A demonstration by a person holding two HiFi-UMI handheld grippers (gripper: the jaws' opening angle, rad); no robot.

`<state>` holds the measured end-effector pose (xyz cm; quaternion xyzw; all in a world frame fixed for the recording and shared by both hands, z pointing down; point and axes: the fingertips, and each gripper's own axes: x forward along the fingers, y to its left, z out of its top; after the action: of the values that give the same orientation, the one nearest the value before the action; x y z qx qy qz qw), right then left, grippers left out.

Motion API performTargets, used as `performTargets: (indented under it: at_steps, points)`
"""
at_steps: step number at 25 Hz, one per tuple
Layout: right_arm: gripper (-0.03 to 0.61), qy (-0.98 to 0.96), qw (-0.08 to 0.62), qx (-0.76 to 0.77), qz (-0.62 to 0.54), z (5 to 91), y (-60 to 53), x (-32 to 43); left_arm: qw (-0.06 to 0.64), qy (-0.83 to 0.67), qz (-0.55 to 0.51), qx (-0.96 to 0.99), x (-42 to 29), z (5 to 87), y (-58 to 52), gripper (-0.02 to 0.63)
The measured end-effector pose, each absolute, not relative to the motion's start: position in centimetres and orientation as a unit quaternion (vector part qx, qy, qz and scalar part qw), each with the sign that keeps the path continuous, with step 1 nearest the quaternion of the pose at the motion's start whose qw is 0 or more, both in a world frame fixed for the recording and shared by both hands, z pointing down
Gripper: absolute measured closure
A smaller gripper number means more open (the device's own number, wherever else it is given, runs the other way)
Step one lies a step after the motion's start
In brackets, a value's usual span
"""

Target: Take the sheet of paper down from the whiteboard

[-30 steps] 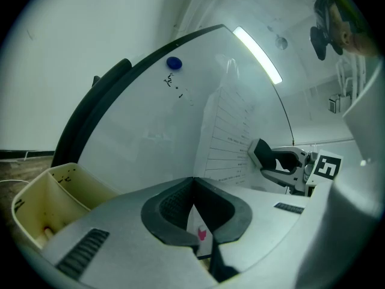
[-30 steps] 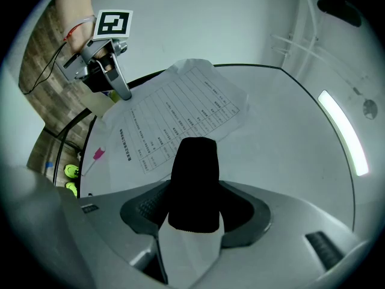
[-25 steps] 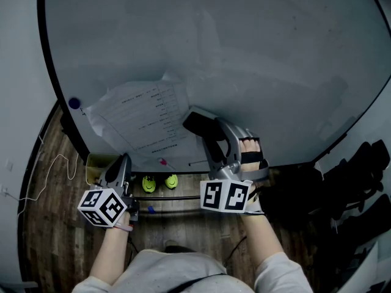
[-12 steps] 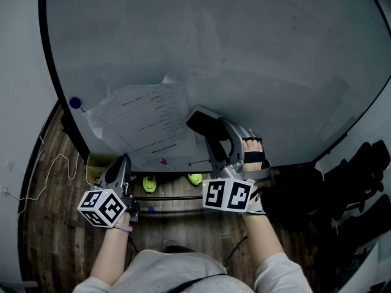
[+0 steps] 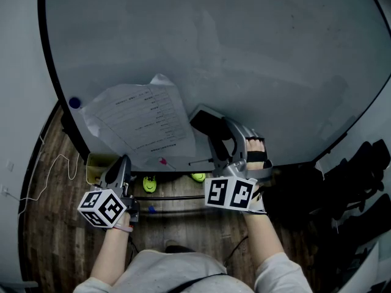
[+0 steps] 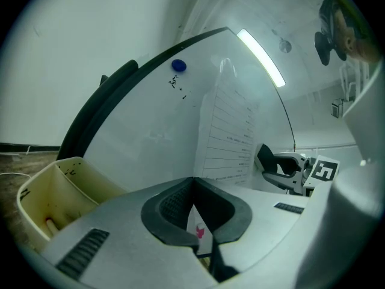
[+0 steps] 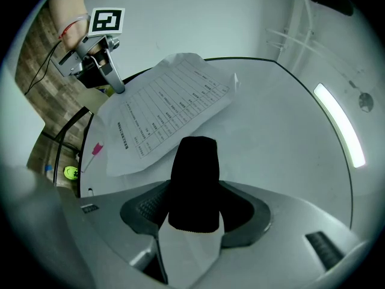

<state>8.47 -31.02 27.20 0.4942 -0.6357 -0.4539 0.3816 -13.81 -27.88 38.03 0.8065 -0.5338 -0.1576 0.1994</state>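
Printed sheet (image 5: 143,118) sits low-left on whiteboard (image 5: 256,54), top corner curling off. Left gripper (image 5: 124,162) is below it, shut and empty. Right gripper (image 5: 206,126) clamps a black block (image 7: 194,182) beside the sheet's right edge.

Sheet (image 5: 139,119) print illegibly small

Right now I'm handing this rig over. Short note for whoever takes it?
Left hand-held gripper: shut, empty, held low below the sheet.
Right hand-held gripper: shut on a black piece, just right of the sheet; I can't tell what the piece is.
Sheet of paper: still against the whiteboard, top corner curling off. A pink pin sits by its bottom edge, and a blue magnet is on the board clear of the sheet.
Done: sheet not down yet.
Left: grip the sheet and take it off the board.
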Motion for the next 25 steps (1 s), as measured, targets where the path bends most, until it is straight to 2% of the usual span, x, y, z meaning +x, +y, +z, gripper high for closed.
performTargets:
  at_steps: [25]
  points:
    - [0.322, -0.649, 0.374, 0.490, -0.445, 27.9, -30.5, 8.4, 0.203, -0.529, -0.159, 0.808, -13.5, 38.0, -27.5, 0.598]
